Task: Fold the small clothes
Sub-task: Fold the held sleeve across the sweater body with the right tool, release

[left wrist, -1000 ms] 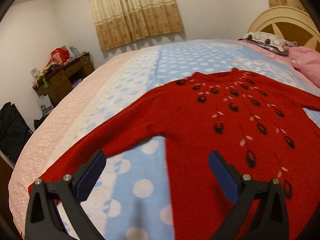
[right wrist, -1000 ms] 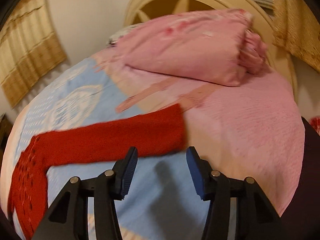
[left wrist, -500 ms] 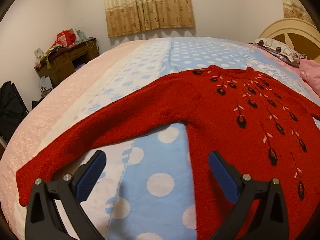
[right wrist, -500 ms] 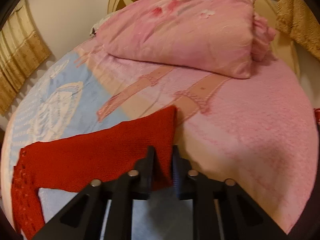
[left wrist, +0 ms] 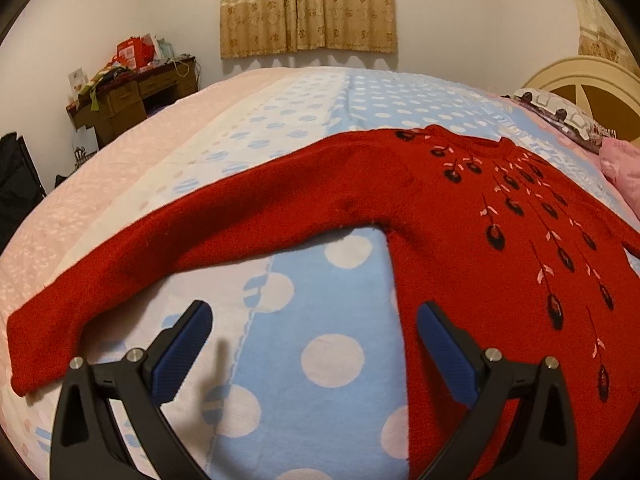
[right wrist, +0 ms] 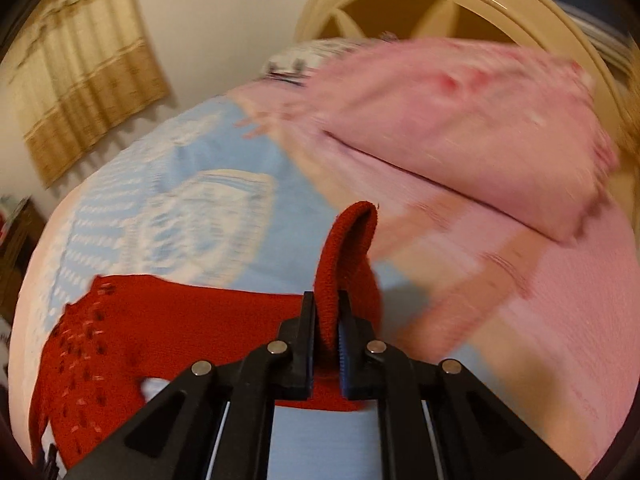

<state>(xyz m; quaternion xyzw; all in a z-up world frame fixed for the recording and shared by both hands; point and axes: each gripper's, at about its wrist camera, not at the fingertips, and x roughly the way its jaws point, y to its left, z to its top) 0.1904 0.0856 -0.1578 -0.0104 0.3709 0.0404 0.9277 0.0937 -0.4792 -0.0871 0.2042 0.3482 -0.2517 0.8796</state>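
Note:
A red knit sweater (left wrist: 460, 240) with dark embroidered drops lies flat, front up, on the bed. Its left sleeve (left wrist: 160, 248) stretches out to the left, the cuff (left wrist: 36, 352) near the left edge. My left gripper (left wrist: 314, 330) is open and empty, hovering over the blanket below the armpit, between sleeve and body. In the right wrist view my right gripper (right wrist: 327, 318) is shut on the right sleeve's cuff (right wrist: 348, 248), which stands lifted above the bed; the rest of the sweater (right wrist: 120, 332) lies to the left.
The bed has a blue polka-dot blanket (left wrist: 320, 360) with pink borders. A folded pink quilt (right wrist: 460, 120) and a pillow (left wrist: 560, 116) lie by the cream headboard (right wrist: 440, 4). A cluttered wooden desk (left wrist: 132, 96) stands by the far wall under curtains (left wrist: 308, 4).
My right gripper closed on the right cuff and lifted it off the bed. My left gripper, still open, shifted left toward the left sleeve.

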